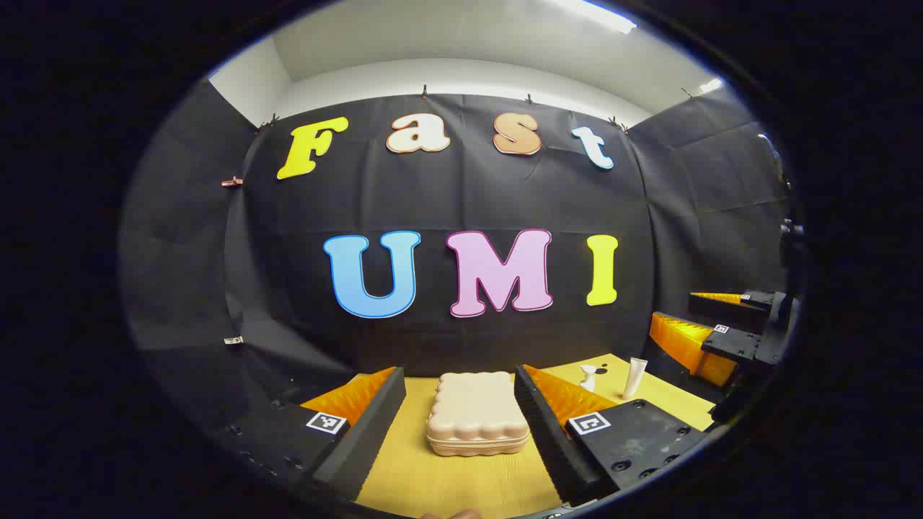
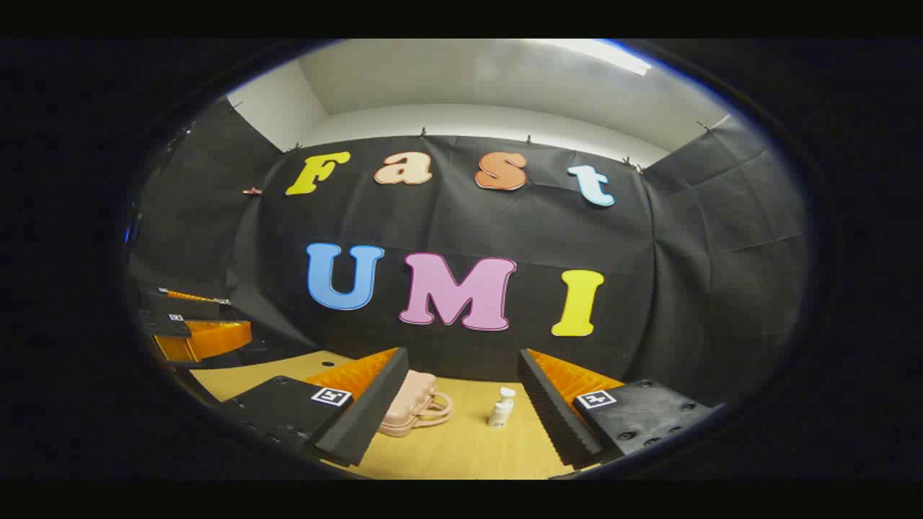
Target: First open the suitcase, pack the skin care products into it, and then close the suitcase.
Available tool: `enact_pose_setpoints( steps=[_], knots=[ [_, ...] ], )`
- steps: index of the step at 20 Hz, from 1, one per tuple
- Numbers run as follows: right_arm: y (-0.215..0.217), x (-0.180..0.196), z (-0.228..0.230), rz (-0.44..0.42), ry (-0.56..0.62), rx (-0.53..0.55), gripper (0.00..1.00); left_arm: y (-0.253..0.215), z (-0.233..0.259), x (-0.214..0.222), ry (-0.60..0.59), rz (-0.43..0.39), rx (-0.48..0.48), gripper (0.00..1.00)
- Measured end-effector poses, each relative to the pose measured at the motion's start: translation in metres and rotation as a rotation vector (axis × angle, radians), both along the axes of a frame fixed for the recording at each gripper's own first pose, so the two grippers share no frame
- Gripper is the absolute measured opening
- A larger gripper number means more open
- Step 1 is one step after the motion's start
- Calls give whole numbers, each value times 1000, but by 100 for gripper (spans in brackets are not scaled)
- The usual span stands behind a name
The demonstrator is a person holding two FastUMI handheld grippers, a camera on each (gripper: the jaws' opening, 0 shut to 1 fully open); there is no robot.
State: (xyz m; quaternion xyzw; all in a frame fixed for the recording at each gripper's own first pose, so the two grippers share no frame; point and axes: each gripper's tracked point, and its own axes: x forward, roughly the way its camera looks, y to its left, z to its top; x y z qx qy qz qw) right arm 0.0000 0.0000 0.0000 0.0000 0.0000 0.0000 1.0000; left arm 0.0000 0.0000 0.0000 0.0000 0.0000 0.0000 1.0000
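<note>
Yellow wooden table [image 1: 447, 483] below both grippers, carrying everything. Pink suitcase [image 1: 476, 424] lying flat and closed on it, straight ahead of the left gripper [image 1: 461, 414] and framed between its two fingers, not touched by them. Long axis of the case pointing away along the fingers, short side towards them. In the right gripper view the same suitcase [image 2: 411, 411] partly hidden behind the left-hand finger, its handle sticking out into the gap.

Left gripper fingers spread wide, holding nothing. Right gripper [image 2: 461, 404] also spread wide and empty, seen farther off in the left gripper view at the right edge.

Small white bottle [image 2: 500, 408] standing upright between the right gripper's fingers, nearer its right-hand finger, apart from both. White tube [image 1: 634, 378] upright beyond the right-hand finger of the left gripper, just beside the bottle.

Opening step not yet done, judging from the closed lid. Left gripper clearly nearer and better lined up for the case; right gripper better placed for the bottle.
</note>
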Motion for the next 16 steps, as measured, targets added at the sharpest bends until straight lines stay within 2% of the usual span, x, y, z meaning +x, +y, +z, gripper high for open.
enact_pose_setpoints(
  steps=[3,6,7,9,10,16],
  knots=[
    [-14,-2,4,-38,-4,-21,96,-19,-6,2,20,-54,-29,96],
    [-32,-5,4,-82,-4,-21,96,-25,-9,8,22,-63,-7,96],
    [-36,-4,-6,-88,37,-15,94,-27,-14,10,44,-62,-2,96],
    [-43,-5,-19,-100,65,-6,97,-41,-14,14,34,-103,-21,96],
    [-48,-7,-22,-112,77,-4,94,-43,-19,19,46,-107,-19,96],
    [-54,-3,-27,-115,88,-20,96,-34,-30,34,90,-84,-66,98]
  ],
)
